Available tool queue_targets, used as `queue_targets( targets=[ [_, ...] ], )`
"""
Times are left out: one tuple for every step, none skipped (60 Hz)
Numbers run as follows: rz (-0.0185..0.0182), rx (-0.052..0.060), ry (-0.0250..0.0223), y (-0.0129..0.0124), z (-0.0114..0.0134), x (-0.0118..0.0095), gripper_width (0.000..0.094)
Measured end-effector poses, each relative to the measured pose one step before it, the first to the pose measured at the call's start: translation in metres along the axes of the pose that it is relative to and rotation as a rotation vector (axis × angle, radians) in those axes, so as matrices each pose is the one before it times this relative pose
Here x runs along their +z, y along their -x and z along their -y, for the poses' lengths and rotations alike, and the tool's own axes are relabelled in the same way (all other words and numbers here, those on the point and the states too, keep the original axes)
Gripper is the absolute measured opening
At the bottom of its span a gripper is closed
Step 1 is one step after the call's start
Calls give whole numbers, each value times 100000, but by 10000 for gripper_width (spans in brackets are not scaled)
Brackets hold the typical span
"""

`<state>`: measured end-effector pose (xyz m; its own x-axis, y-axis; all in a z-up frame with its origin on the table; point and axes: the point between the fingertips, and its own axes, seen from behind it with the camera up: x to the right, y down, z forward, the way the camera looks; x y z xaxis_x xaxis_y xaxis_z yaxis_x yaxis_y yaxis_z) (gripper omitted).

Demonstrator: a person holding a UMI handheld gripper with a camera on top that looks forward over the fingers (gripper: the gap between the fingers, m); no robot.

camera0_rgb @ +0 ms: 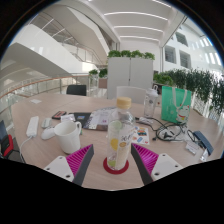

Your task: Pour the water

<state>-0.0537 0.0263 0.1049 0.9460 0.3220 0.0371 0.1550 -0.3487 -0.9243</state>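
The jaws of the gripper (113,160) stand wide apart, their pink pads (77,160) facing inward at either side of a clear plastic bottle (119,135), with a gap showing between each pad and the bottle. The bottle stands upright on the worktop (60,160) on its own, on a red round coaster (116,167), with a pale cap on top and a light label round its middle. To the left of the bottle, a little beyond the left pad, a white mug (68,134) stands on the worktop with its handle turned left. Further left lies a white flat device (32,126). Behind the bottle papers (100,120) are spread out, and to the right dark cables (165,131) trail across the worktop. Near the far right edge stands a green see-through container (176,101), with leafy plants (205,90) beyond it.
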Motion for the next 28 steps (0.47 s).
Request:
queue_targets(
  targets=[
    [-288, 372, 372, 273, 43, -883, 832],
    [-389, 336, 312, 328, 25, -872, 832],
    [-426, 293, 144, 196, 23, -747, 834],
    [-536, 251, -4, 324, 34, -926, 832],
    [-683, 222, -25, 294, 40, -949, 832],
    [-780, 279, 100, 298, 18, -936, 834],
    [-870, 304, 94, 295, 42, -945, 834],
    [-869, 260, 15, 277, 43, -952, 834],
    [-763, 232, -98, 310, 65, -920, 833],
    [-740, 288, 27, 382, 347, -890, 834],
    [-743, 290, -424, 198, -45, -842, 833],
    [-867, 316, -358, 276, 75, -903, 834],
    [-943, 382, -187, 295, 71, -911, 833],
    [-961, 452, -74, 293, 63, -920, 831],
    [-968, 575, 101, 321, 129, -987, 831],
    [-744, 682, 136, 259, -9, -922, 833],
    [-629, 616, 71, 334, 33, -868, 833],
    [-406, 560, -115, 345, 52, -857, 833],
    [-167, 517, -286, 380, 91, -837, 834],
    [16, 470, -418, 384, 115, -807, 833],
    [67, 420, -415, 390, 97, -781, 834],
    [-150, 302, -287, 592, 91, -817, 835],
    [-25, 385, -22, 173, -17, -721, 836],
    [-214, 266, 223, 199, -1, -700, 833],
    [-347, 258, 393, 198, -43, -669, 832],
    [-386, 215, 452, 163, -31, -686, 832],
    [-335, 196, 393, 124, -26, -683, 832],
    [-221, 181, 278, 140, -5, -665, 832]
  ],
)
